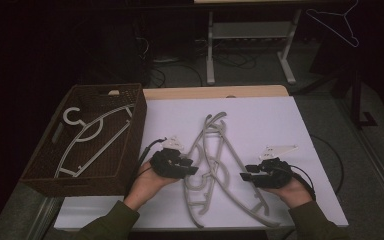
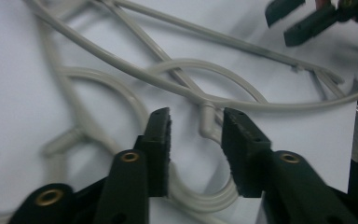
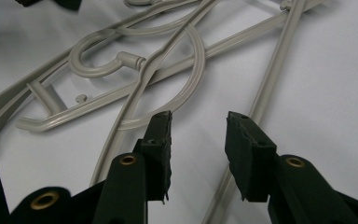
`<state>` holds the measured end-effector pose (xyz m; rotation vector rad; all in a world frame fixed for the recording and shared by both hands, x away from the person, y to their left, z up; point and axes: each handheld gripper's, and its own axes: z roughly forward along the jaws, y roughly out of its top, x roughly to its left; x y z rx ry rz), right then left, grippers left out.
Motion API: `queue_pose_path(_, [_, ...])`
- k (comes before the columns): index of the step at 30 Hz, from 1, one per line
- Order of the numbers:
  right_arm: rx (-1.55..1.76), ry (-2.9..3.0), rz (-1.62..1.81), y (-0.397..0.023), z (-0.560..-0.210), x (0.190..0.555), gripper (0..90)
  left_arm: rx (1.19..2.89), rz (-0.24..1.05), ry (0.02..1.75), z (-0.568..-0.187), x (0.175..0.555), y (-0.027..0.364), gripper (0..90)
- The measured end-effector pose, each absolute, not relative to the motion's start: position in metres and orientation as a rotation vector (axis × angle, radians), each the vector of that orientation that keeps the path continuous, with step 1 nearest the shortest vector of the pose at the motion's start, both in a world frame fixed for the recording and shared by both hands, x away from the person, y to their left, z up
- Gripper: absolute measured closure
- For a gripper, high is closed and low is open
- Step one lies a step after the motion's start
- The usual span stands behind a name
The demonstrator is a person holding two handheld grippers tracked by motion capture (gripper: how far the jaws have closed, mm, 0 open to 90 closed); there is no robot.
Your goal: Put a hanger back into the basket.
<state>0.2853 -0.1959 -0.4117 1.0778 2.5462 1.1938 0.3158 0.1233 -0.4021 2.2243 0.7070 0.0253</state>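
Observation:
Pale grey plastic hangers (image 1: 228, 157) lie tangled across the middle of the white table top (image 1: 270, 120). My left gripper (image 1: 193, 168) hovers at their left side, open. In the left gripper view, a hanger's hook (image 2: 208, 122) curves between and beneath the jaws of that gripper (image 2: 196, 127), with nothing clamped. My right gripper (image 1: 245, 175) is at the hangers' right side, also open. In the right gripper view it (image 3: 198, 129) stands over bare table, a hanger bar (image 3: 271, 86) running just right of the gap and a hook (image 3: 93, 63) farther off.
A brown wicker basket (image 1: 75, 181) stands at the table's left with one hanger (image 1: 92, 132) inside. Another hanger (image 1: 341, 22) hangs at the far right in the dark background. A white desk frame (image 1: 210, 47) stands beyond the table.

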Motion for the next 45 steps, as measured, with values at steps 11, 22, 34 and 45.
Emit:
queue_pose_path(11, [1.087, 2.543, 1.195, -0.197, -0.413, 0.286, 58.4, 2.346, 0.041, 0.676, -0.431, 0.318, 0.085, 50.3])
queue_pose_path(22, [1.068, 2.531, 1.215, -0.2, -0.412, 0.287, 58.4, 2.377, 0.039, 0.682, -0.434, 0.325, 0.072, 68.1])
queue_pose_path(34, [1.067, 2.538, 1.201, -0.198, -0.413, 0.287, 58.5, 2.367, -0.027, 0.666, -0.423, 0.335, 0.09, 78.7])
queue_pose_path(45, [1.073, 2.562, 1.185, -0.196, -0.415, 0.287, 58.8, 2.348, 0.061, 0.786, -0.414, 0.362, 0.136, 78.6])
